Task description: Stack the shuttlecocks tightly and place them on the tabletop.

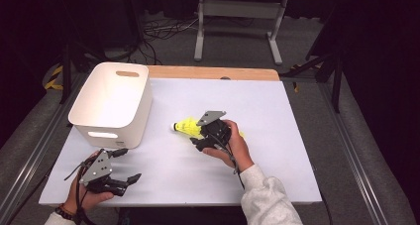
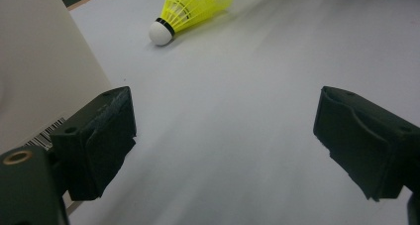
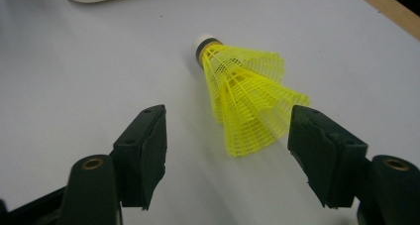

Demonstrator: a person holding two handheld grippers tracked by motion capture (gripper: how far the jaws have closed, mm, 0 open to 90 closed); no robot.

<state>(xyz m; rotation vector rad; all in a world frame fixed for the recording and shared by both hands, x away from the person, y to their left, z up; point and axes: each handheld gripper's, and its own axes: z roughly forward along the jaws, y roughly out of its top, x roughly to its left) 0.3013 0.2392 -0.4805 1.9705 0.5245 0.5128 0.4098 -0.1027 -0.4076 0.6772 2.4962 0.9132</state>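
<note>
Approaching the shuttlecock (image 3: 242, 98) skirt-first with our right gripper (image 3: 228, 150).
Jaws wide, straddling its skirt; cork points away; our left gripper (image 1: 124, 166), also wide, lies well apart.

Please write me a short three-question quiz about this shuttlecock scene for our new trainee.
1. True or false: the right hand-held gripper is shut on the yellow shuttlecock.
2. Which end of the shuttlecock points toward the white bin: A) the white cork tip, B) the open skirt?
3. In a few words, how do the jaws of the left hand-held gripper stand, and what is between them?

Key
1. False: its jaws are open, with the skirt lying between them on the table.
2. A.
3. Wide open, with nothing between them but the table surface.
</note>
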